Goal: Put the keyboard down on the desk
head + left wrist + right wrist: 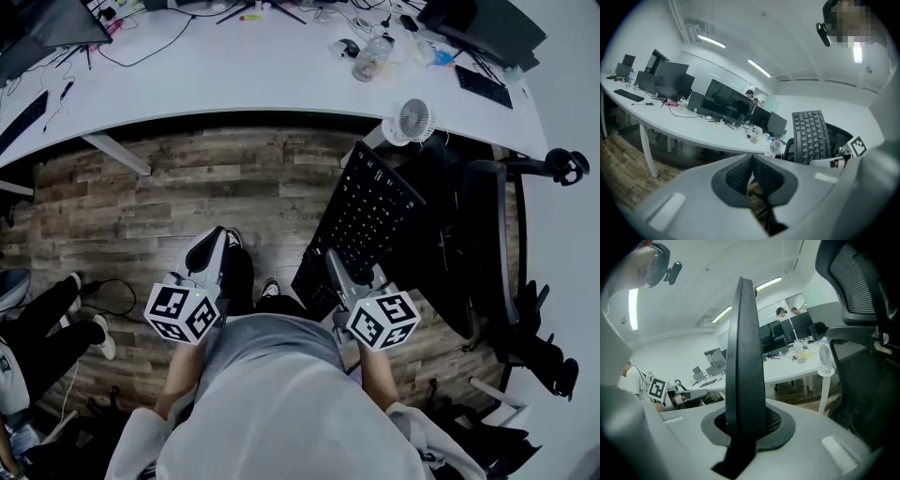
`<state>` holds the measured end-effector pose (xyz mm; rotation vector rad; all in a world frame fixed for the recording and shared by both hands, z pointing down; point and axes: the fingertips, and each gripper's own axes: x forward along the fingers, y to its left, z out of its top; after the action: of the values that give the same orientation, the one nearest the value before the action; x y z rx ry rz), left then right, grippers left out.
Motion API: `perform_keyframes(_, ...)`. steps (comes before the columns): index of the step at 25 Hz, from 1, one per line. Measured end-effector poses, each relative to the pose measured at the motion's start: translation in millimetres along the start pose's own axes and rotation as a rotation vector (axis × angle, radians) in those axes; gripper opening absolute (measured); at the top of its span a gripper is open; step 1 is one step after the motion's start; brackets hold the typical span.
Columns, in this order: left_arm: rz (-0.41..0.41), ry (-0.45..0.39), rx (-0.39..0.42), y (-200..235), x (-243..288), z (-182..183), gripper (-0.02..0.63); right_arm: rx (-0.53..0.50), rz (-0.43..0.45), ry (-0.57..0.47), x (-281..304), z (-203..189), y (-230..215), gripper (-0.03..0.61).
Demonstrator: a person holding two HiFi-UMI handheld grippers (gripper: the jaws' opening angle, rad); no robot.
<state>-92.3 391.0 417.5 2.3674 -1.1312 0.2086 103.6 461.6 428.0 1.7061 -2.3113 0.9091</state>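
In the head view a black keyboard point(367, 220) hangs tilted over the wooden floor, short of the white desk point(253, 75). My right gripper point(336, 269) is shut on the keyboard's near edge. From the right gripper view the keyboard point(745, 352) stands edge-on between the jaws of my right gripper point(745, 425). My left gripper point(217, 242) hovers to the left of it, apart from the keyboard. In the left gripper view the left gripper point(751, 172) is shut and holds nothing, and the keyboard point(811, 136) shows to the right.
A small white fan point(412, 120) is clamped at the desk's front edge. A black office chair point(480, 246) stands right of the keyboard. A bottle point(372, 58), cables, monitors and another keyboard point(483, 86) lie on the desk. A seated person's legs point(47, 333) are at lower left.
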Motion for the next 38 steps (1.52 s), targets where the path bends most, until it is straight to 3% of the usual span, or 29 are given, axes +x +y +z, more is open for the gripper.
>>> perform_keyframes(7,-0.03,0.027,-0.019,62.5,56.9,47.0,0.0,0.013,-0.027,0.013,79.9,45.6,0.3,0.067)
perform_keyframes(17,-0.068,-0.036,0.009,84.8,53.0,87.4,0.0,0.01,-0.042,-0.056,94.4,74.1,27.5,0.067)
perform_keyframes(22,-0.09,-0.026,-0.009,136.8,80.8,125.8,0.0,0.022,-0.065,-0.05,153.3,111.9,39.9,0.067)
perform_keyframes(30,-0.104,-0.048,-0.008,178.5,92.8,151.2,0.0,0.015,-0.072,-0.07,197.6,136.0,50.4,0.067)
perform_keyframes(38,-0.068,-0.075,-0.059,211.0,102.3,167.9,0.0,0.022,-0.06,-0.071,227.4,154.5,59.6,0.067)
